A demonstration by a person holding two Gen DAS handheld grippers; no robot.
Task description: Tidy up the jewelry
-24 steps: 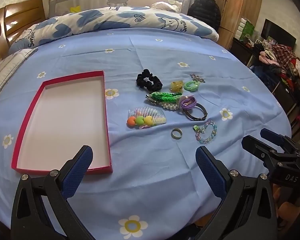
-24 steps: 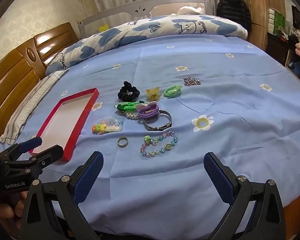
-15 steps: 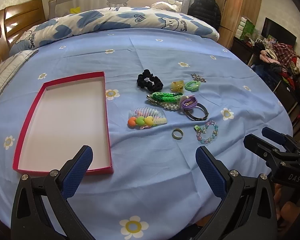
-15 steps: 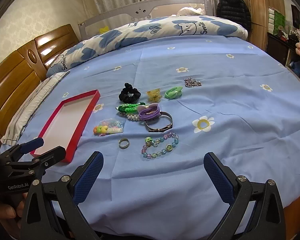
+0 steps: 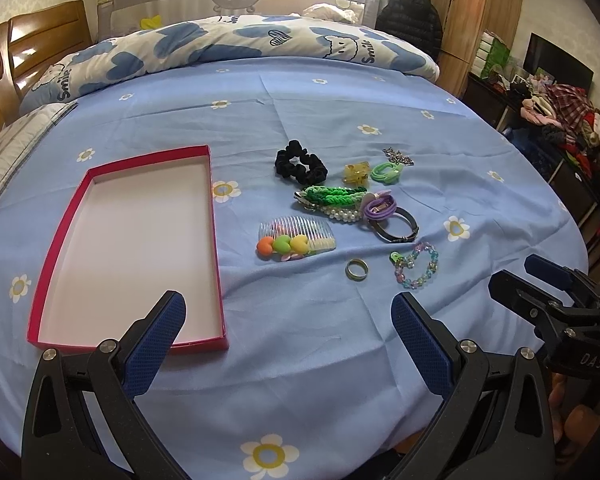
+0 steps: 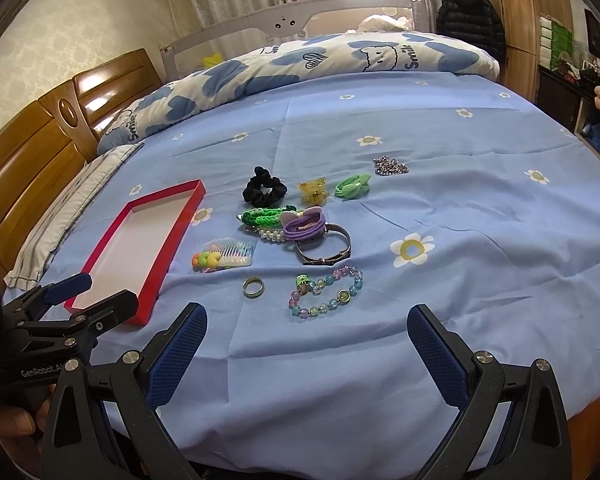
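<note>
An empty red box [image 5: 128, 248] [image 6: 140, 240] with a white inside lies on the blue bedsheet at the left. To its right lies a cluster of jewelry: a black scrunchie [image 5: 300, 162], a green braided band [image 5: 332, 195], a purple band [image 5: 380, 206], a clear comb [image 5: 296, 236], a ring [image 5: 357, 269] [image 6: 253, 287] and a beaded bracelet [image 5: 416, 266] [image 6: 326, 292]. My left gripper [image 5: 288, 320] hangs open over the sheet in front of the box and ring. My right gripper [image 6: 306, 328] is open just short of the bracelet. Both hold nothing.
A rolled blue-and-white quilt [image 5: 236, 50] lies along the far side of the bed, with a wooden headboard [image 6: 60, 120] at the left. A wardrobe [image 5: 476, 20] and a cluttered shelf [image 5: 560, 120] stand at the right. A small metal chain [image 6: 390, 167] lies beyond the cluster.
Both grippers have drawn back and up a little, so the box and jewelry sit slightly lower and farther in view. Nothing was touched.
</note>
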